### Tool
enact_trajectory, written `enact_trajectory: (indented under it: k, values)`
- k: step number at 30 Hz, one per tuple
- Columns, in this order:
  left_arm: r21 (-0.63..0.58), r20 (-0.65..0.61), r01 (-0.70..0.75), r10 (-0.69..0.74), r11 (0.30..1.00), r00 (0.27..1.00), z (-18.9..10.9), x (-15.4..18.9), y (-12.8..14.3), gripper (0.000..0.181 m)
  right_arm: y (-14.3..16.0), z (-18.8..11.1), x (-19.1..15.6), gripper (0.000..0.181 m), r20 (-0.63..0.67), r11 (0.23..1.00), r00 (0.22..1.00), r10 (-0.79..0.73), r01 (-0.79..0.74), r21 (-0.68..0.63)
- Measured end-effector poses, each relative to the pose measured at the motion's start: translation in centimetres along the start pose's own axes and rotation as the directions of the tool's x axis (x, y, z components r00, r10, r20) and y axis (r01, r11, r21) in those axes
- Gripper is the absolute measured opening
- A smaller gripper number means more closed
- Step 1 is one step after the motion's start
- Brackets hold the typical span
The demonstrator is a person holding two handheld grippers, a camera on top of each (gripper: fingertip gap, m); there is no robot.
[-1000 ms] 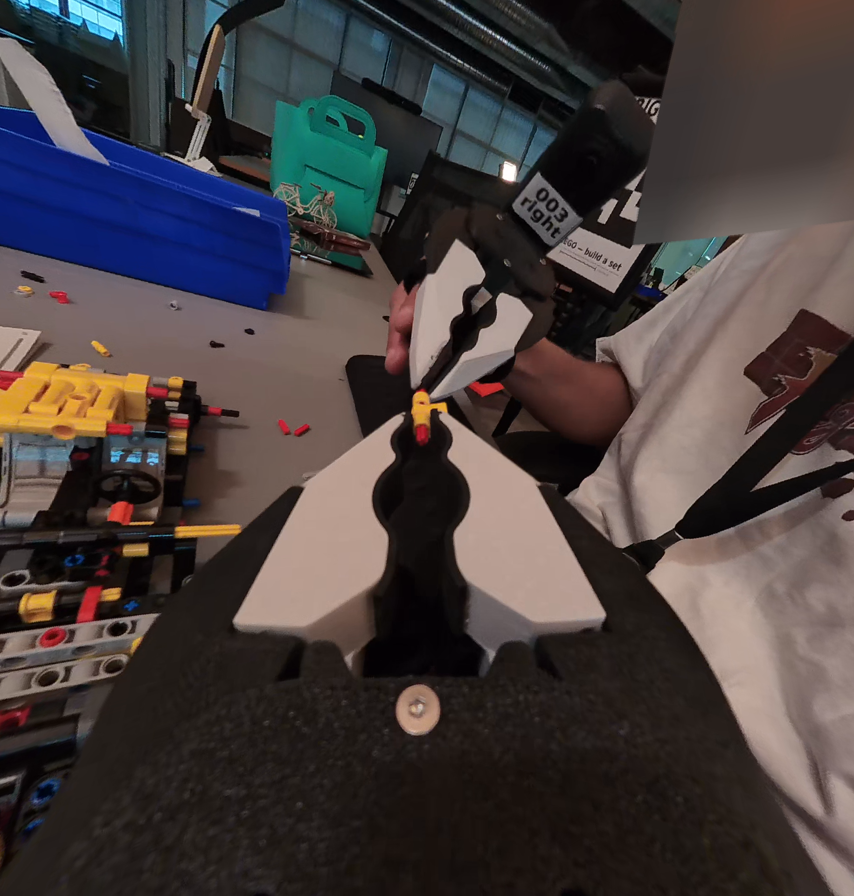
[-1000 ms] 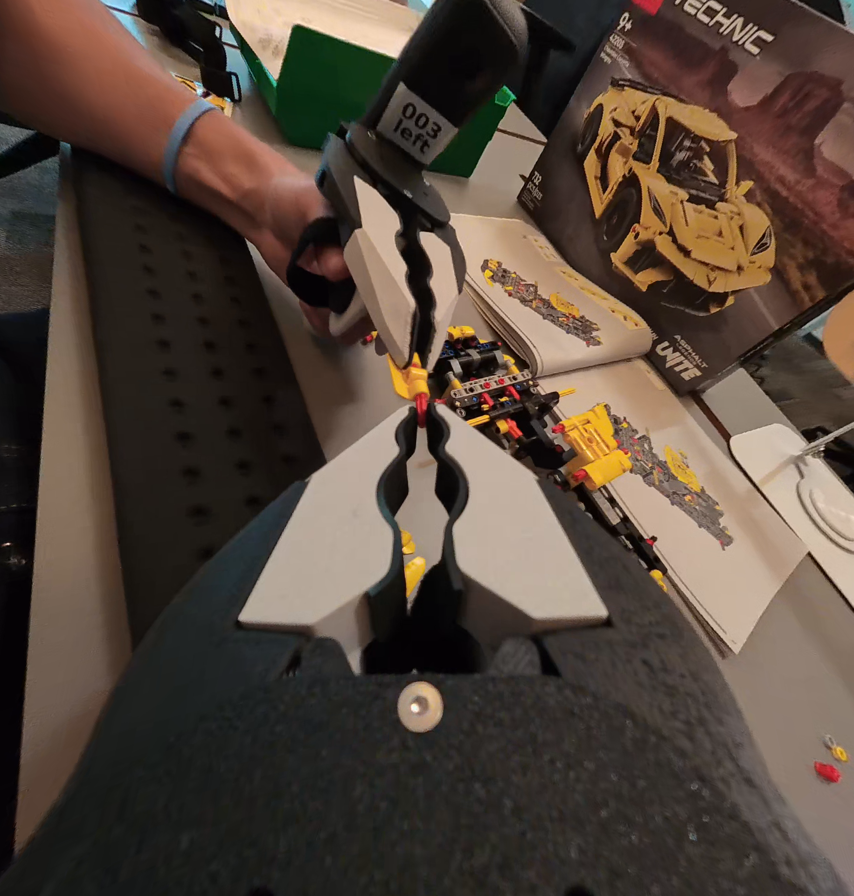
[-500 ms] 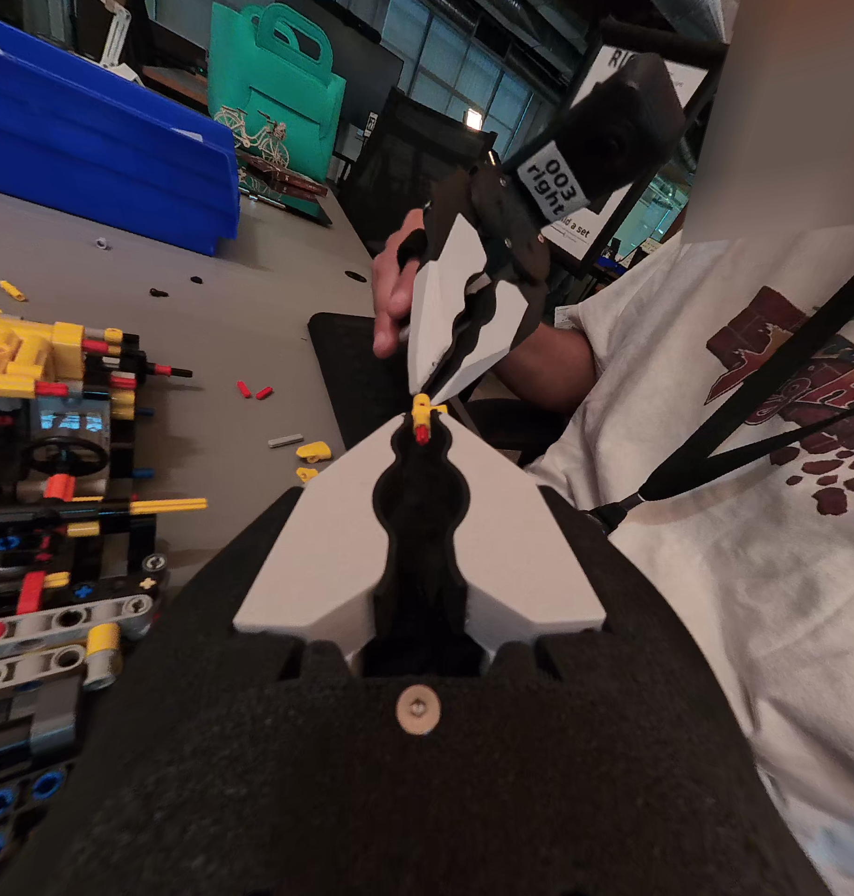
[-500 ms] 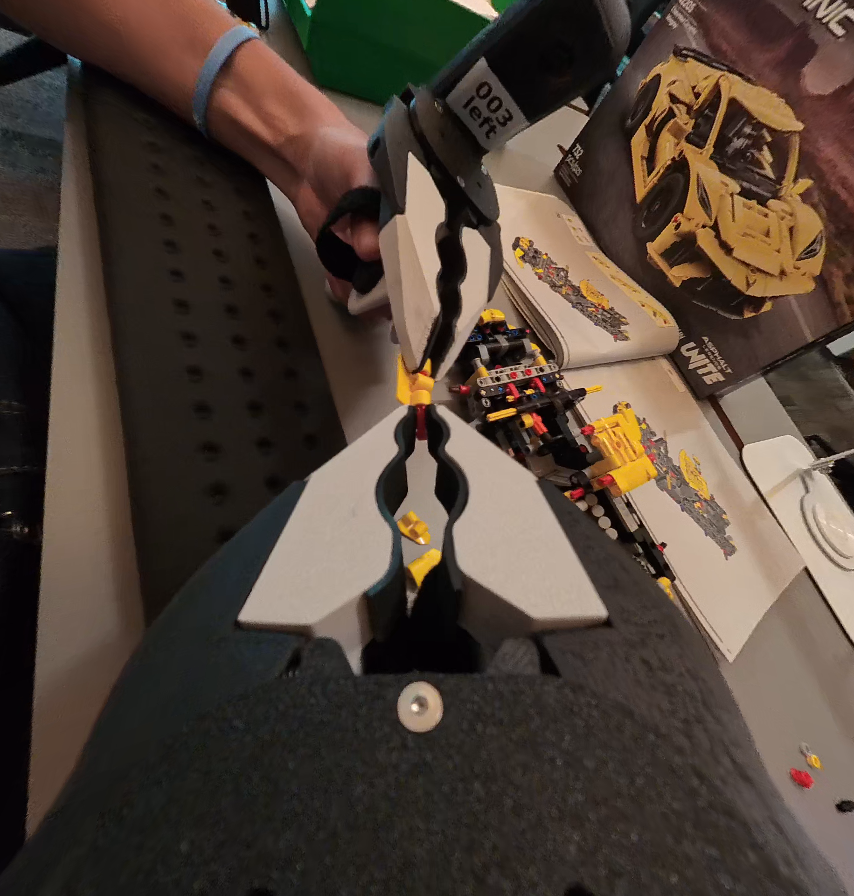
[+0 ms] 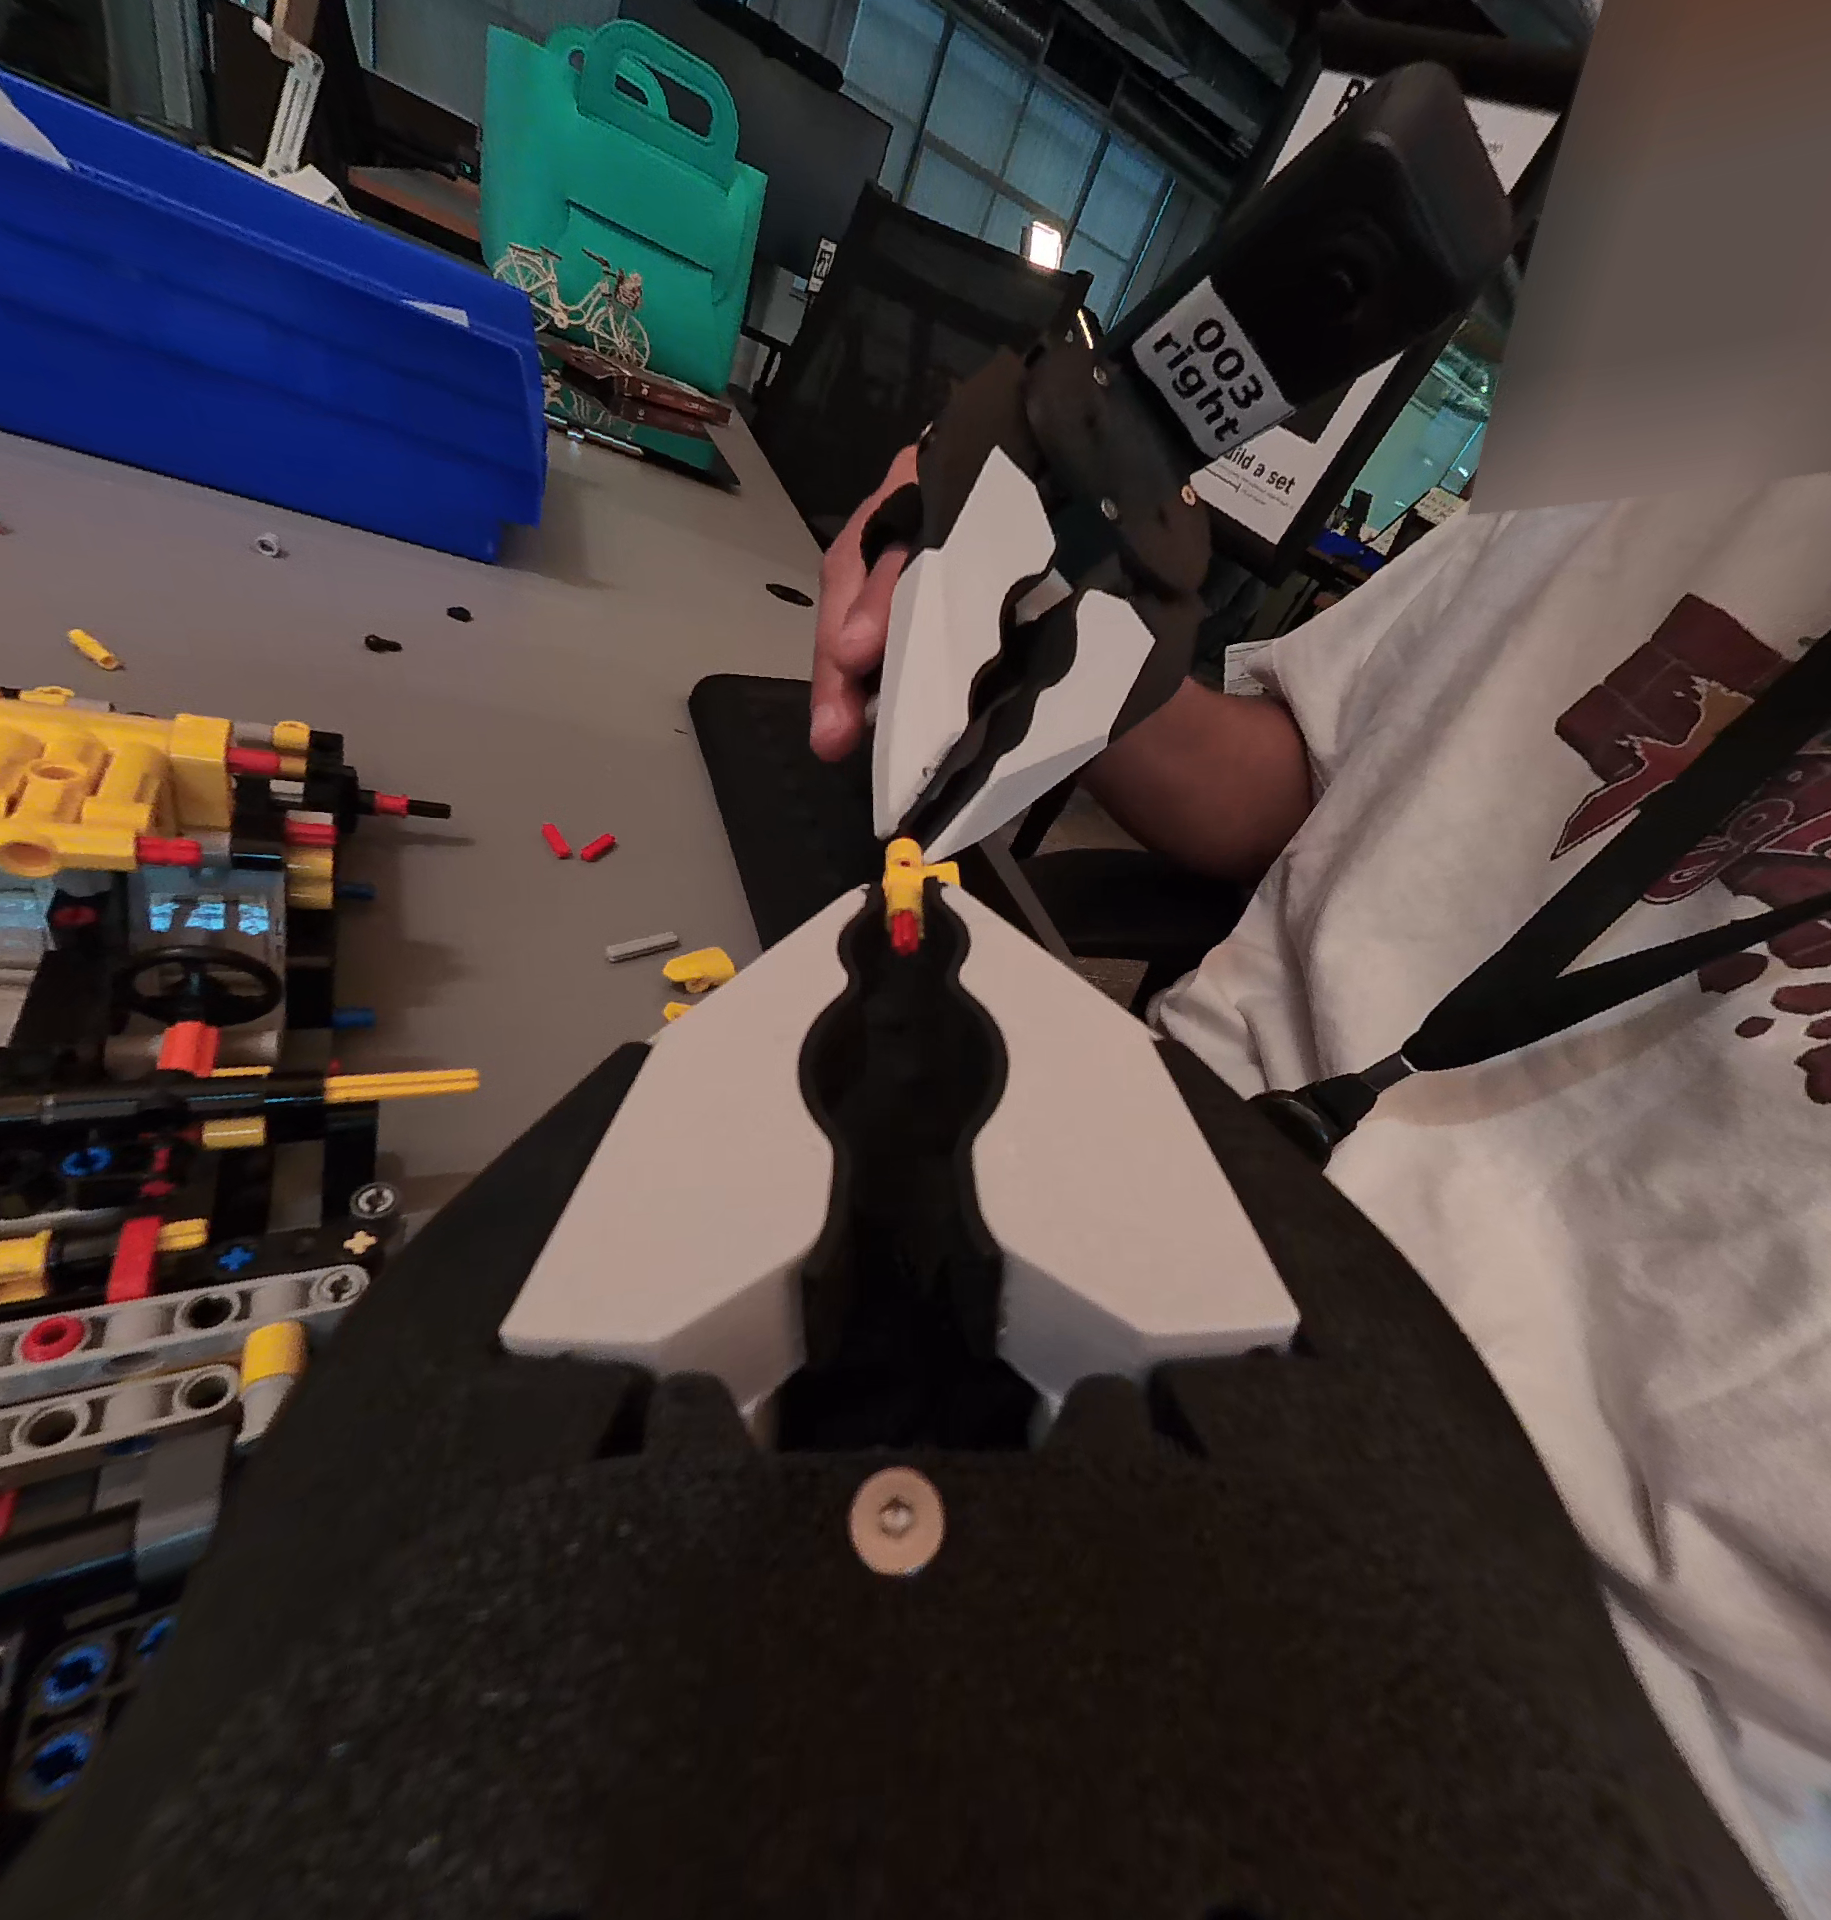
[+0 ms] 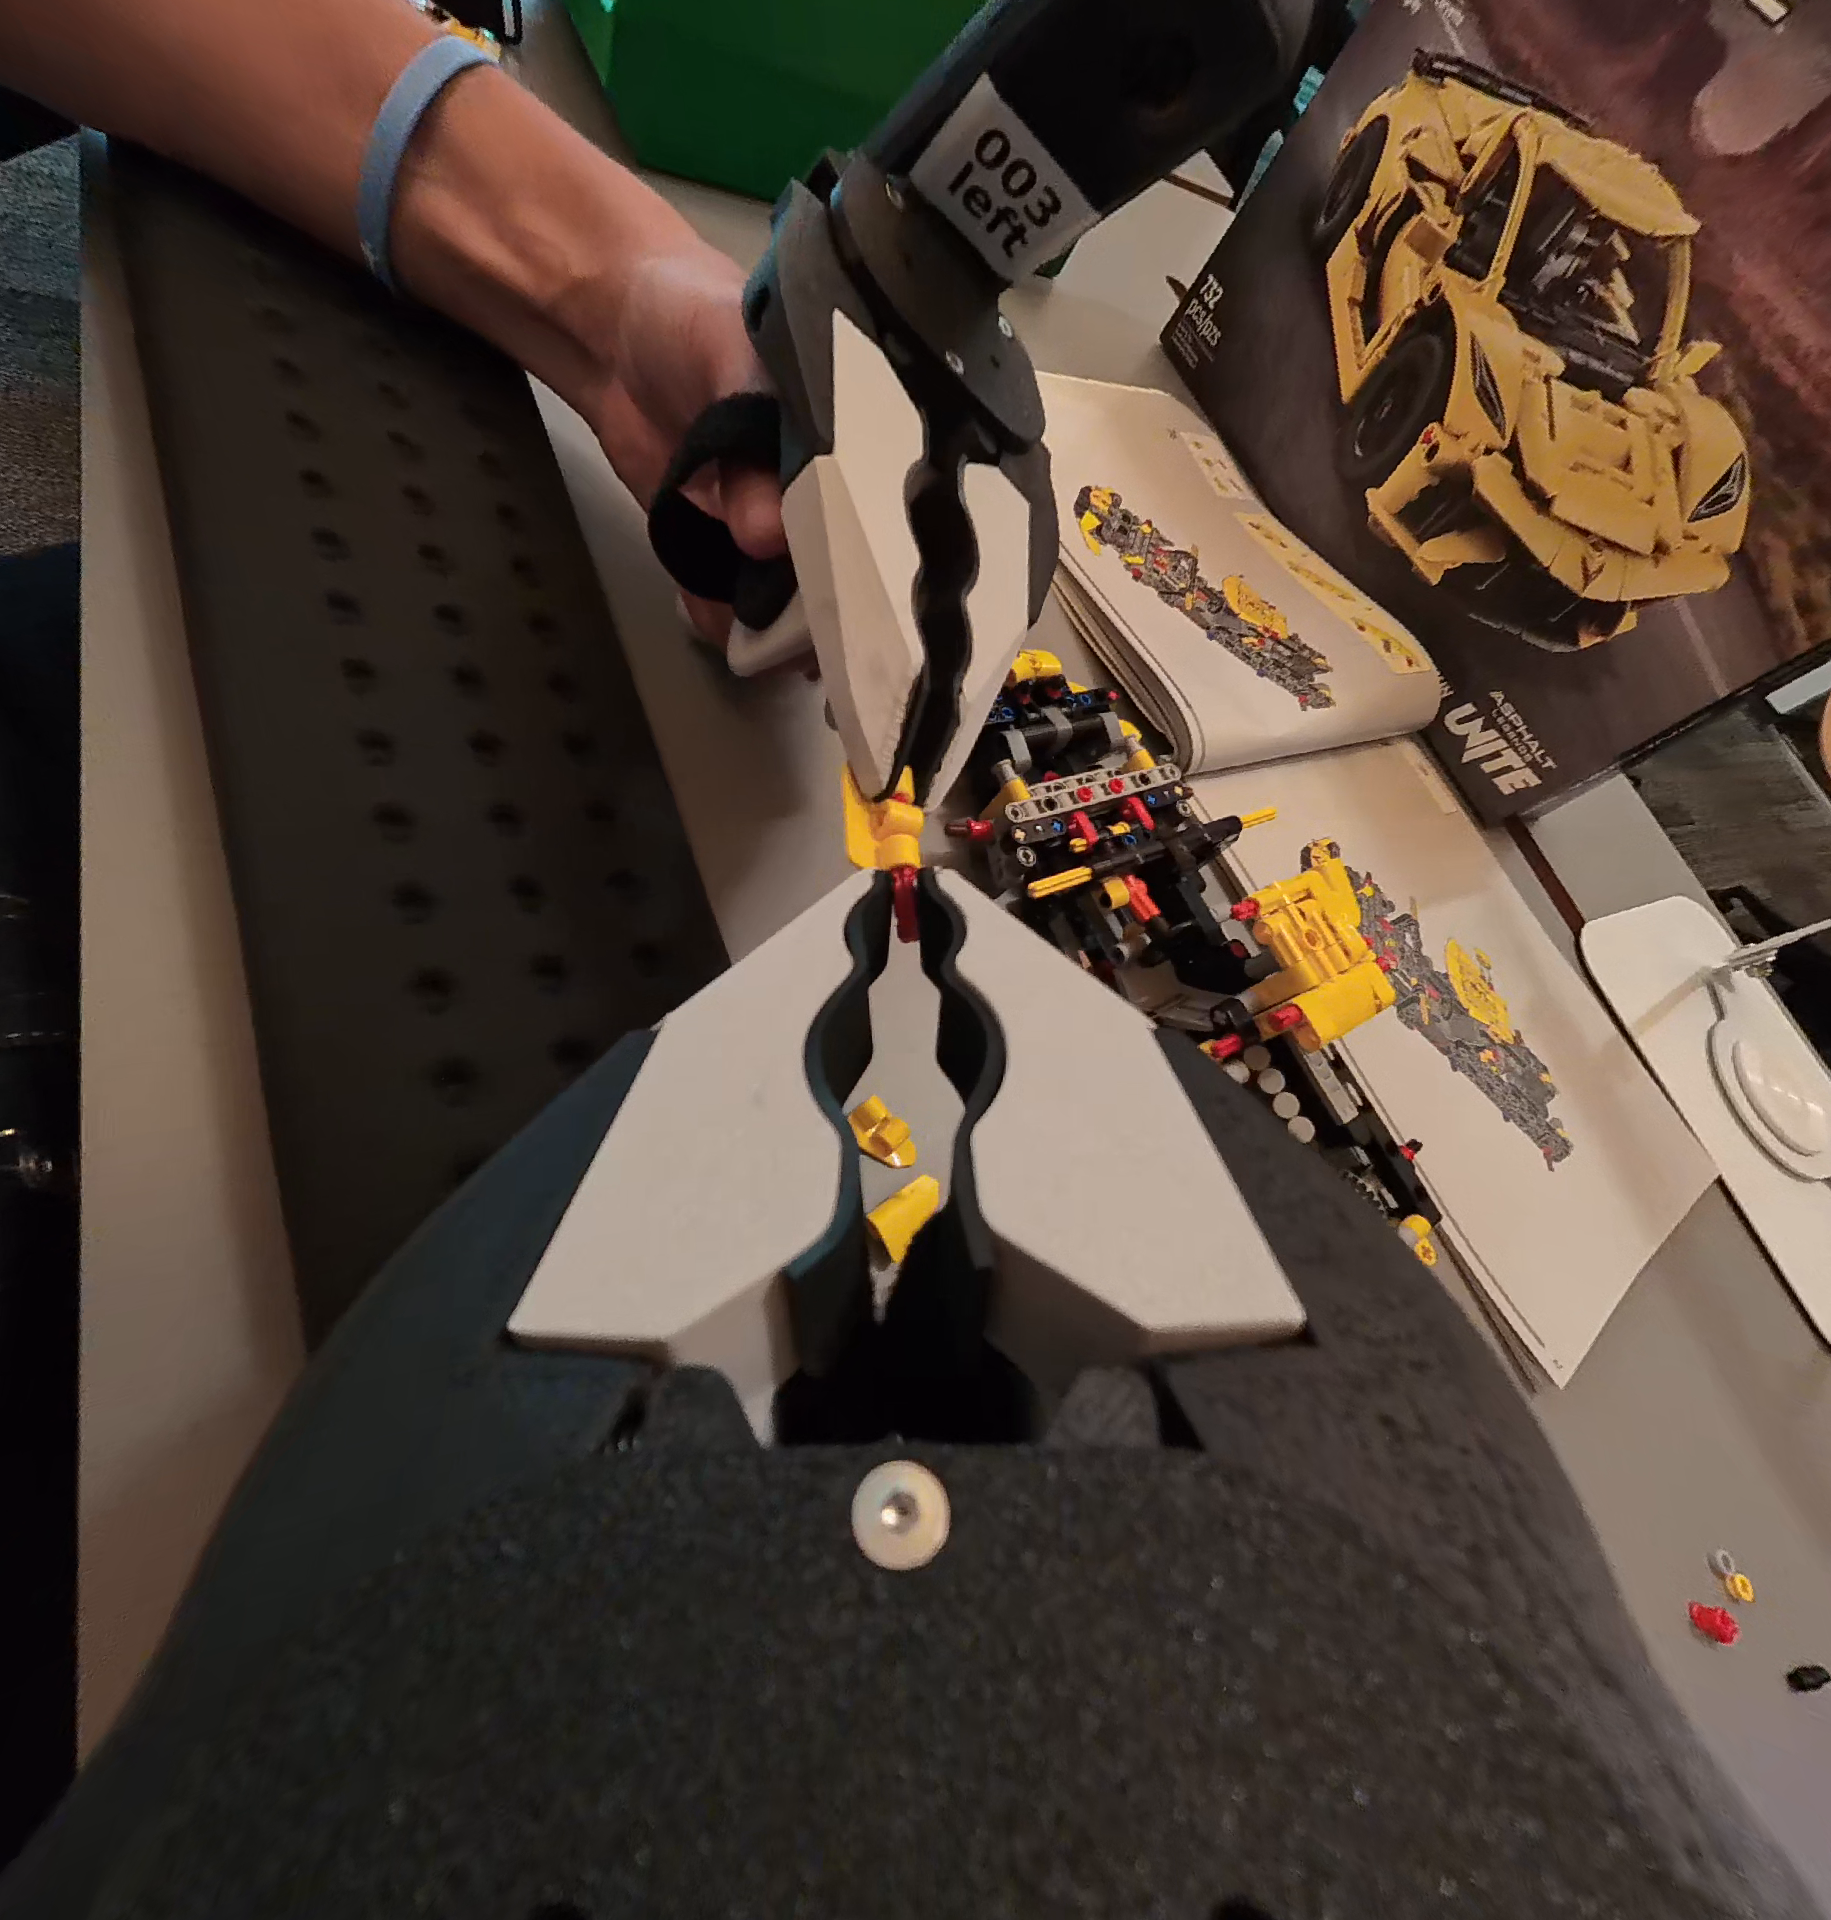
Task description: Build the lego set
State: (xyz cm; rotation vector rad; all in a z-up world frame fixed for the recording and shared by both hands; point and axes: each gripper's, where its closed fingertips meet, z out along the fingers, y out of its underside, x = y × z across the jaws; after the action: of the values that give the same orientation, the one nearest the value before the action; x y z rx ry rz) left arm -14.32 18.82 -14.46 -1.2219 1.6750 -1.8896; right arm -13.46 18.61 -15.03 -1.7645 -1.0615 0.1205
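A: What do the fingers have between them?

B: The left gripper [image 5: 903, 902] is pinched tight on a small yellow connector [image 5: 903, 873] with a red pin [image 5: 903, 930] stuck in it. In the right wrist view the right gripper [image 6: 903, 896] has its fingers clamped on the red pin's free end, so the two grippers meet tip to tip in the air, both closed on the one small piece.

A: Can each gripper be seen from the other side?

B: Yes. The right gripper comes down from above in the left wrist view, held by a hand [image 5: 851, 613], its white fingers [image 5: 942, 644] drawn together at the connector. The left one does the same in the right wrist view.

A: And the build itself?

B: The partly built car chassis [image 5: 132, 935], yellow, black and grey, sits on the grey surface [image 5: 537, 665] to the left of the left gripper. In the right wrist view it lies just beyond the fingertips, partly on an open instruction booklet [image 6: 1233, 582].

A: What is around it?

B: Two loose yellow pieces [image 6: 885, 1164] lie on the surface under the right gripper. The set's box [image 6: 1576, 343] stands behind the booklet. A blue bin [image 5: 225, 353] and a teal bag [image 5: 620, 208] are farther back.
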Motion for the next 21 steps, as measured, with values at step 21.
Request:
enact_trajectory:
  k: [21]
  values:
    - [-0.05,0.051,-0.072,0.074,0.996,0.996,0.4,-0.2,0.7,0.006,1.3,-0.1,0.1,0.003,-0.051,0.98,0.988,-0.143,0.134,-0.147]
